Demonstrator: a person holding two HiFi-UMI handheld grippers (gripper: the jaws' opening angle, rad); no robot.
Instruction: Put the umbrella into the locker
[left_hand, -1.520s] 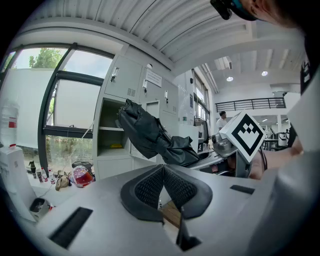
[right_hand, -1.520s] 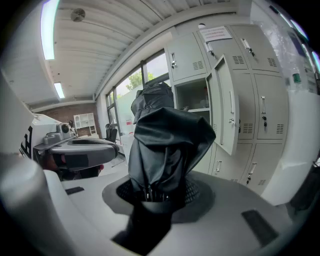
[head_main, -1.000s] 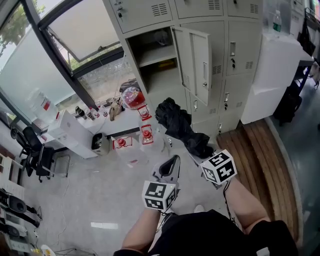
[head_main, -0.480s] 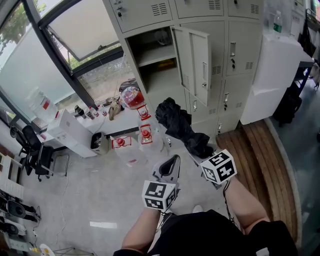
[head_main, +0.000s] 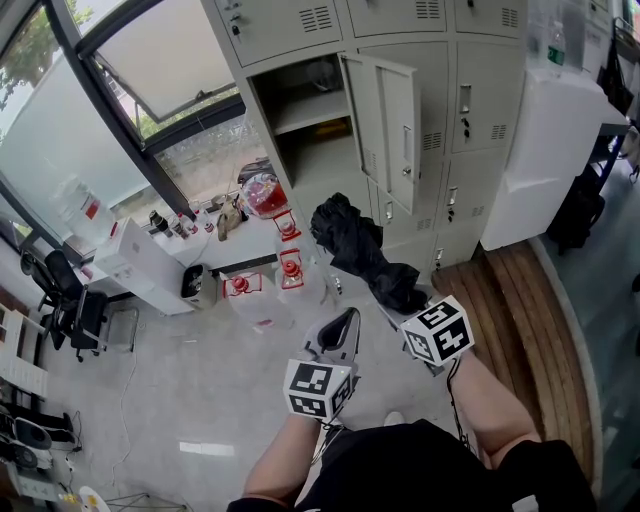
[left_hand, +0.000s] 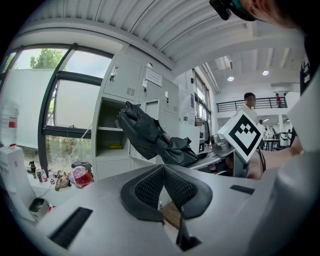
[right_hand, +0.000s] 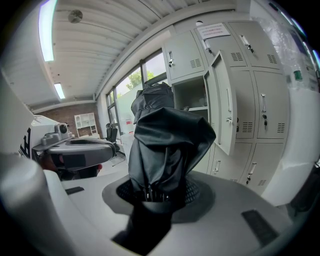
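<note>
At the far left a window (head_main: 120, 110) runs down to a low table (head_main: 255, 250) that carries red things (head_main: 266, 194) and small clutter. Nearer the middle, the left gripper (head_main: 347, 320) is held out over the grey floor (head_main: 180, 370). Its jaws are closed pad to pad, with nothing between them. Just right of it is the umbrella (head_main: 352, 243), black, folded and crumpled. It slants up and to the left from the right gripper (right_hand: 160, 192), whose jaws are clamped on its lower end, the fabric bunching above the pads. The umbrella is in the air in front of the locker (head_main: 300, 160), outside it, with its free end pointing towards the open compartment (head_main: 312, 105). That compartment has a shelf (head_main: 315, 112), and its door (head_main: 392, 125) is swung out to the right. The neighbouring doors are closed. Further right a tall white box (head_main: 545, 150) stands on a wooden platform (head_main: 515, 290), with a bottle (head_main: 555, 45) on top of it.
</note>
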